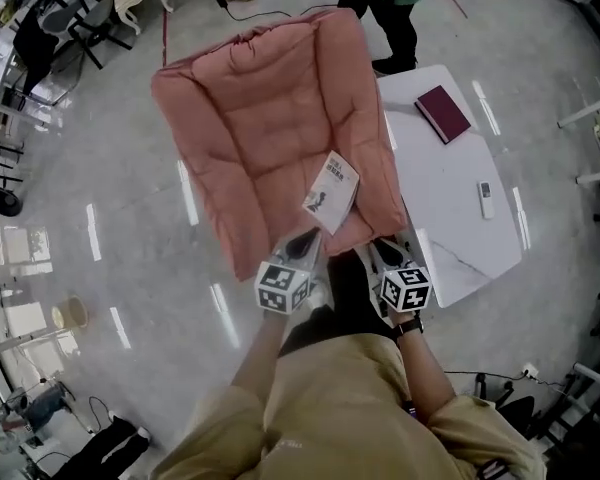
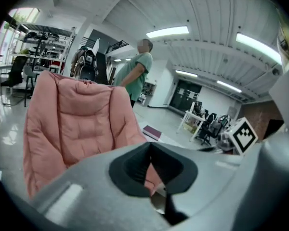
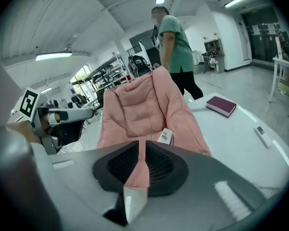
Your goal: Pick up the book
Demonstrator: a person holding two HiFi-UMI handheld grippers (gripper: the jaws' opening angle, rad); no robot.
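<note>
Pale-covered book lies on pink chair cushion, near its right edge. 2nd, maroon book on white worktop. Left gripper clenched, empty. Right gripper slightly parted, empty. Both at cushion's front edge.

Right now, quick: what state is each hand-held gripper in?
Left hand-held gripper: closed, jaw tips together, holding nothing.
Right hand-held gripper: open by a narrow gap, holding nothing.
</note>
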